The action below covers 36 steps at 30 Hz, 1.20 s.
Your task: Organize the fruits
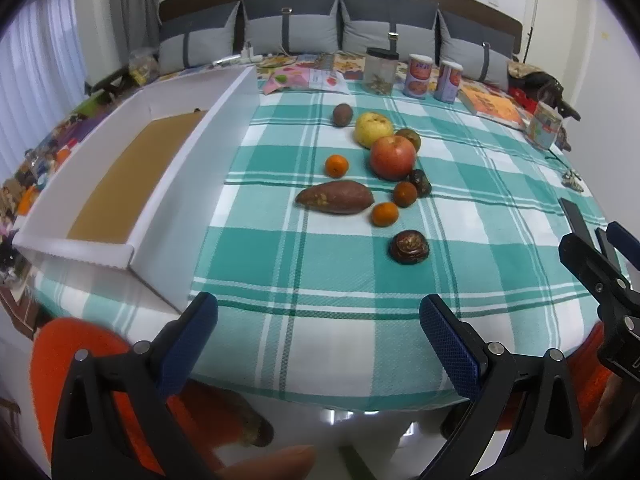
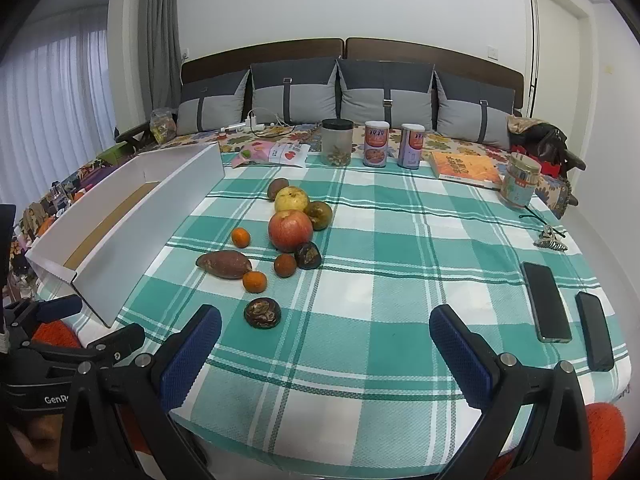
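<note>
A cluster of fruit lies mid-table on the green checked cloth: a red apple (image 1: 392, 157) (image 2: 290, 230), a yellow pear (image 1: 373, 129) (image 2: 291, 199), a sweet potato (image 1: 335, 197) (image 2: 224, 263), small oranges (image 1: 337, 165) (image 2: 241, 237), and a dark round fruit (image 1: 409, 247) (image 2: 262, 312) nearest me. A white box (image 1: 180, 184) (image 2: 132, 224) with a brown floor stands at the left. My left gripper (image 1: 318, 344) is open and empty at the table's near edge. My right gripper (image 2: 326, 354) is open and empty, to the right of the left one.
Jars and cans (image 2: 375, 144) and a book (image 2: 464, 166) stand along the far edge. Two phones (image 2: 546, 302) lie at the right, with a jar (image 2: 519, 179) and keys (image 2: 552, 240) beyond. A bed with grey pillows is behind.
</note>
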### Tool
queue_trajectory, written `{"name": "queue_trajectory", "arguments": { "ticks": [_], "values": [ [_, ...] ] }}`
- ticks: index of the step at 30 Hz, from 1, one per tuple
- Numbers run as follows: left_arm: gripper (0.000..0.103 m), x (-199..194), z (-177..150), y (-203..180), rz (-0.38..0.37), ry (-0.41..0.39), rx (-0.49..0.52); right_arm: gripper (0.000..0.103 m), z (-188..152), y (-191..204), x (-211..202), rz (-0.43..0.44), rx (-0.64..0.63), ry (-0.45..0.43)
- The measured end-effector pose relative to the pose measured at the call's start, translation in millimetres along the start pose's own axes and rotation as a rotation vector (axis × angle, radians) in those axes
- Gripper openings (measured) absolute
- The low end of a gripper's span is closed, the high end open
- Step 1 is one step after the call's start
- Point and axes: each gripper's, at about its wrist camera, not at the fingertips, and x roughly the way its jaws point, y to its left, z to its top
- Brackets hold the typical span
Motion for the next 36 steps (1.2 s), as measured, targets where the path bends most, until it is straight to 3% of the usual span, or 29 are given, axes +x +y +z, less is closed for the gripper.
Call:
{"name": "queue_trajectory", "arguments": {
  "ticks": [10, 19, 30, 36],
  "values": [
    [0.102, 6.0, -2.2, 4.8, -0.034, -0.013, -0.020, 0.103, -3.6, -6.6, 0.6, 0.025, 0.005, -0.033],
    [0.102, 18.8, -7.2, 0.7, -0.014, -0.006, 0.006, 0.103, -8.7, -11.0, 25.5, -0.027, 0.005, 0.040],
    [0.102, 24.8, -6.1, -11.3, 0.012, 0.004, 0.049, 0.103, -10.3, -20.2, 34.3, -0.059, 0.002, 0.055],
    [0.102, 48.5, -10.9, -11.3, 0.012, 0.038, 0.042, 0.103, -16.6, -25.2, 51.6, -0.066, 0.008, 0.102]
  ]
}}
